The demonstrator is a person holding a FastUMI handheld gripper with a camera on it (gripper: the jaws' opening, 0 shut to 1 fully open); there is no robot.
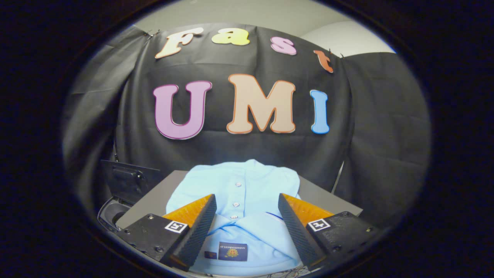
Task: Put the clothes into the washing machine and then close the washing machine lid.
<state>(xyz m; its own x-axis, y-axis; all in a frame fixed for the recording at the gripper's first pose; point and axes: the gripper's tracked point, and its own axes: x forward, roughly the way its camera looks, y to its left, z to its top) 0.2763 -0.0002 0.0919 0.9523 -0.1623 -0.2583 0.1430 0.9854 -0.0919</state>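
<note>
A folded light-blue polo shirt (247,185) with a row of small buttons lies on a grey table (328,202), its collar and a dark label nearest me. My gripper (247,200) hovers over the collar end with its two fingers spread wide, one on each side of the button placket, and nothing pressed between them. To the left of the table the washing machine (112,210) shows as a dark rounded opening, with its dark lid (129,179) standing raised behind it.
The black cloth wall hangs close behind the table. The table's far right corner (359,211) drops off toward the cloth.
</note>
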